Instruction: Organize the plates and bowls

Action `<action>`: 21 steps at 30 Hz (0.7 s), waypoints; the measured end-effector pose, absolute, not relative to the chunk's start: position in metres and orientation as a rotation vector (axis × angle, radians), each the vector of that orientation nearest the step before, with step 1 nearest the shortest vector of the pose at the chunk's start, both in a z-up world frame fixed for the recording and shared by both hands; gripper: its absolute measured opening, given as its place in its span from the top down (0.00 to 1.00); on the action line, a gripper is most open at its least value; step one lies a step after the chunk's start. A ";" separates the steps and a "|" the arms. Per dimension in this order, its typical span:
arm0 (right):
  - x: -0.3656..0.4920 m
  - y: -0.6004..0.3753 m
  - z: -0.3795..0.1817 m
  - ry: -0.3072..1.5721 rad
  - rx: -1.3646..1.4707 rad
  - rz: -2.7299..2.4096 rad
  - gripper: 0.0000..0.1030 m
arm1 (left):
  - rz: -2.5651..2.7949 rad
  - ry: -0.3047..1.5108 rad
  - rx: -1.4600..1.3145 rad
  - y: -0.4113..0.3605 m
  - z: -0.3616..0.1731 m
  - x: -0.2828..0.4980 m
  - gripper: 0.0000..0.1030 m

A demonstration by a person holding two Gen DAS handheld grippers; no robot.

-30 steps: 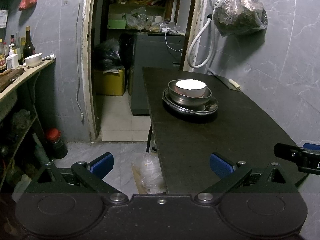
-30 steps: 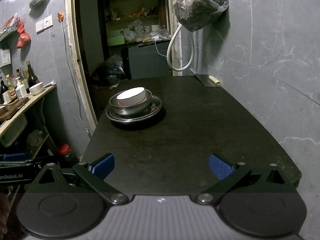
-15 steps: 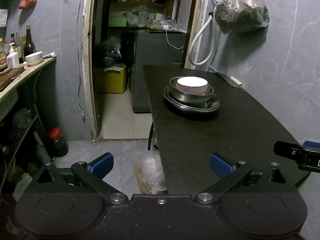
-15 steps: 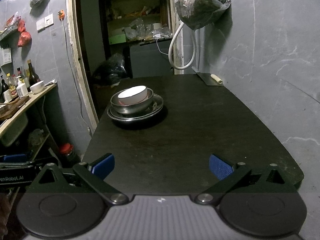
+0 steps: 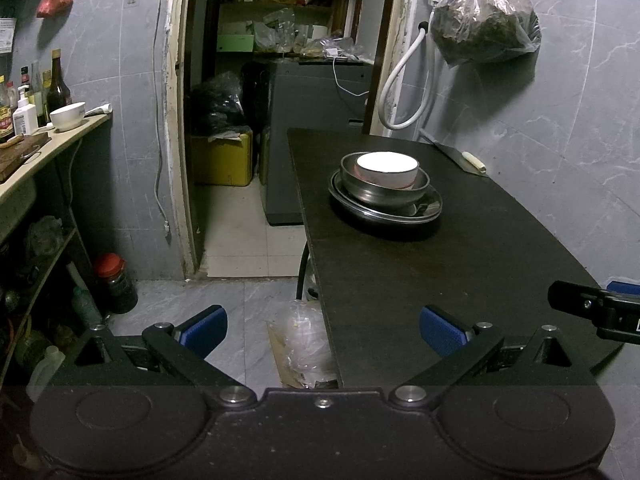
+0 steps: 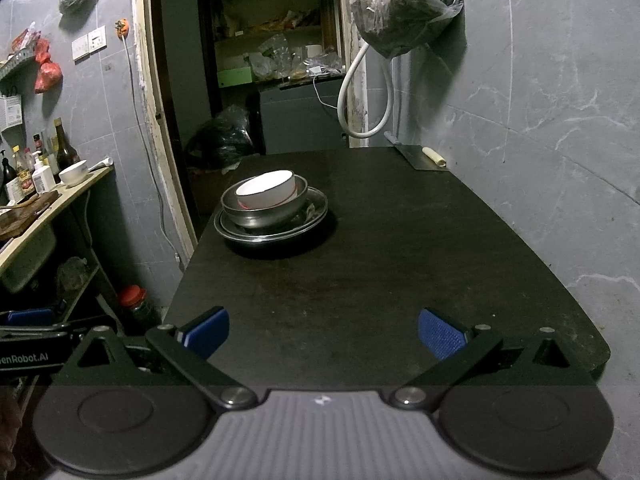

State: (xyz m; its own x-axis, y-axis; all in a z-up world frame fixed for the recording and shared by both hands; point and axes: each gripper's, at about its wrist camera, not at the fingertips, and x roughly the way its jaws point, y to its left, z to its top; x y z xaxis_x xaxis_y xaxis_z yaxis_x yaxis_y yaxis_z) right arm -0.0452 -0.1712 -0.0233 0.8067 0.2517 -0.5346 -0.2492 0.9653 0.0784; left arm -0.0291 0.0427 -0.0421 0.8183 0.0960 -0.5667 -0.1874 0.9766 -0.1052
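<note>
A dark table point(image 6: 380, 264) stands against a grey marbled wall point(image 6: 540, 120) in a dim kitchen. On it, toward the far left edge, a white bowl point(image 6: 270, 194) sits inside a metal bowl point(image 6: 264, 210), which rests on stacked metal plates point(image 6: 272, 228). A cleaver point(image 6: 420, 156) lies at the far corner, and a plastic bag point(image 6: 406, 4) hangs above. A doorway point(image 5: 280, 80) opens behind. The left gripper point(image 5: 322, 326) and right gripper point(image 6: 322, 330) hover at the near end, jaws wide apart, empty.
</note>
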 end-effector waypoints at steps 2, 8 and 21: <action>-0.044 -0.170 -0.024 0.572 0.003 0.265 0.00 | 0.152 0.594 -0.159 0.043 -0.042 -0.029 0.01; -0.043 -0.169 -0.027 0.573 0.002 0.266 0.00 | 0.152 0.592 -0.164 0.043 -0.042 -0.029 0.01; -0.042 -0.175 -0.024 0.556 0.016 0.264 0.00 | 0.173 0.577 -0.164 0.041 -0.036 -0.032 0.01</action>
